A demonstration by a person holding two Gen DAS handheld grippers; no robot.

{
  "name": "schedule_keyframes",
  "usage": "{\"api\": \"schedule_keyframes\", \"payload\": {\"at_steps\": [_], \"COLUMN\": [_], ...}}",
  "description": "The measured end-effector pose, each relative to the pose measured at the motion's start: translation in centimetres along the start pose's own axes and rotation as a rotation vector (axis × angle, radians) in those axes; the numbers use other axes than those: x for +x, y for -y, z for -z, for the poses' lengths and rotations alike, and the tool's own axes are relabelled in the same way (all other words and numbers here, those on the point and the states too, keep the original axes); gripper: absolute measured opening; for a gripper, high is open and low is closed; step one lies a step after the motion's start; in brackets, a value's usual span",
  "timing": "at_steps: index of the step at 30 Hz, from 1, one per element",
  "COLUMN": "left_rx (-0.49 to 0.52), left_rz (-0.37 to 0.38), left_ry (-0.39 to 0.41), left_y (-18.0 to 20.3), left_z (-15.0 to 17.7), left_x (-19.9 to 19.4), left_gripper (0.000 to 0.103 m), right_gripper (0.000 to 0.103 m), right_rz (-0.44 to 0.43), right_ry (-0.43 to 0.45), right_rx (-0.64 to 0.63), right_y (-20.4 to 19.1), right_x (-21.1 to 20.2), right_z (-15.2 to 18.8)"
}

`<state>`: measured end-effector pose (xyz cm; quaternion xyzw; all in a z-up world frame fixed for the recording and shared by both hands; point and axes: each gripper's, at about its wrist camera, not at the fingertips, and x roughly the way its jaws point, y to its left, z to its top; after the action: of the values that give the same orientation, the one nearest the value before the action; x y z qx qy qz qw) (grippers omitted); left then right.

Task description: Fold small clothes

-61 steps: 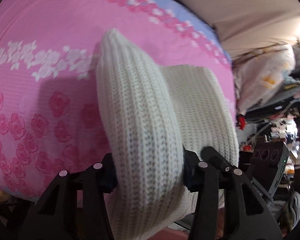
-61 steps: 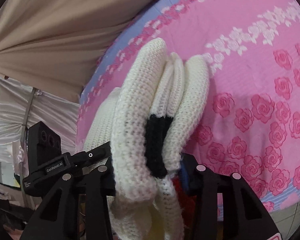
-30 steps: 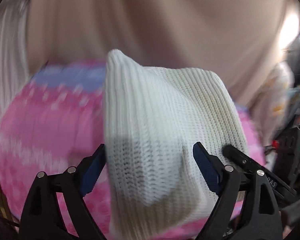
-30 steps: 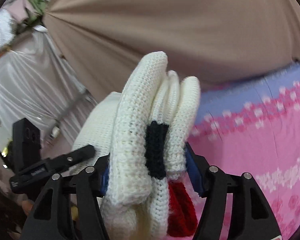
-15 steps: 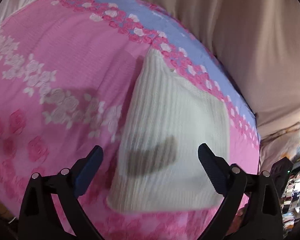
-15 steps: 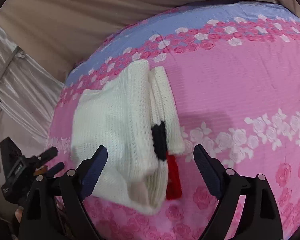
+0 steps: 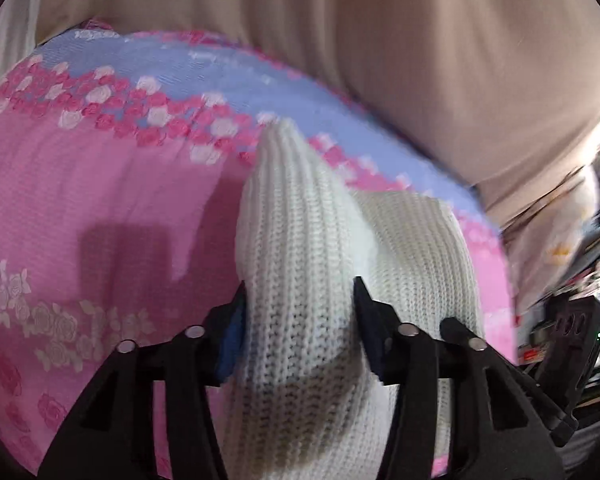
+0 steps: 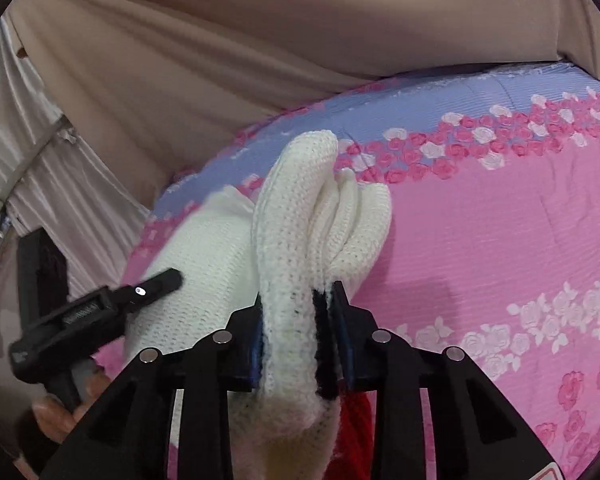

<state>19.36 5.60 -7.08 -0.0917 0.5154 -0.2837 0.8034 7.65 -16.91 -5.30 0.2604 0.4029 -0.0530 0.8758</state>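
One cream ribbed knit garment [image 7: 300, 264] lies bunched on the pink rose-printed bedsheet [image 7: 80, 184], toward its far lavender edge. In the left view, the left gripper [image 7: 298, 320] is closing, both pads pressing a fold. In the right view, the right gripper [image 8: 298, 320] is closing on three stacked layers with black and red trim.

Half a second back both sets of jaws stood wide, the white knit sweater [image 7: 300, 264] lying flat on the pink floral bed cover [image 7: 100, 200], nothing gripped. Now the left hand-held gripper [image 7: 298, 328] is closing on a bunched fold of the knit. The right hand-held gripper [image 8: 298, 320] is closing too, its pads against the layered edge with the black stripe. The fabric is raised and gathered again.
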Motion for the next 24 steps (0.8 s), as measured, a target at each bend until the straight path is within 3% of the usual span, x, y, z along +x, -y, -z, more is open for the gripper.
{"api": "schedule_keyframes", "payload": {"at_steps": [2, 3, 5, 8, 12, 14, 15, 17, 18, 20, 21, 23, 24], "left_rx": [0.005, -0.011, -0.067, -0.122, -0.117, -0.107, -0.12, -0.131, -0.119, -0.093, -0.083, -0.075, -0.073], "left_rz": [-0.153, -0.164, -0.135, -0.145, -0.208, -0.259, -0.258, -0.262, -0.268, -0.291, -0.302, -0.326, -0.331], "left_ry": [-0.078, -0.082, -0.033, -0.017, -0.054, -0.113, -0.133, -0.126, -0.127, -0.131, -0.132, -0.133, -0.135], "left_y": [-1.0, -1.6, -2.4, -3.3, -3.7, -3.7, -3.8, -3.9, -3.7, -3.3, -3.2, -2.9, -2.9], "left_z": [1.4, 2.0, 2.6, 3.8, 5.4, 5.9, 6.1, 6.2, 6.2, 6.2, 6.3, 6.3, 6.3], "left_x": [3.2, 3.4, 1.0, -1.6, -1.4, 0.3, 0.6, 0.5, 0.6, 0.8, 0.9, 1.0, 1.0], "left_gripper": [0.054, 0.055, 0.065, 0.069, 0.069, 0.071, 0.071, 0.071, 0.071, 0.071, 0.071, 0.072, 0.072], "right_gripper": [0.036, 0.036, 0.036, 0.042, 0.043, 0.02, 0.015, 0.011, 0.006, 0.006, 0.006, 0.006, 0.004], "right_rz": [0.131, 0.186, 0.079, 0.008, -0.03, 0.04, 0.055, 0.046, 0.044, 0.055, 0.066, 0.104, 0.069], "right_ry": [-0.118, -0.188, -0.141, -0.089, -0.169, -0.214, -0.224, -0.187, -0.15, -0.108, -0.116, -0.216, -0.243], "right_rx": [-0.011, 0.01, 0.147, 0.14, 0.087, 0.012, -0.001, 0.034, 0.02, -0.039, -0.061, -0.088, -0.077], "right_y": [2.7, 4.3, 5.8, 4.3, 3.1, 3.0, 3.1, 2.7, 2.1, 1.1, 1.0, 1.9, 2.8], "right_x": [4.0, 5.7, 3.6, -0.1, 0.5, 2.7, 3.3, 2.6, 1.6, 0.6, 1.1, 4.0, 5.0], "right_z": [0.9, 1.5, 1.4, 1.3, 3.6, 4.8, 4.9, 3.6, 2.6, 1.5, 1.5, 2.6, 3.5]}}
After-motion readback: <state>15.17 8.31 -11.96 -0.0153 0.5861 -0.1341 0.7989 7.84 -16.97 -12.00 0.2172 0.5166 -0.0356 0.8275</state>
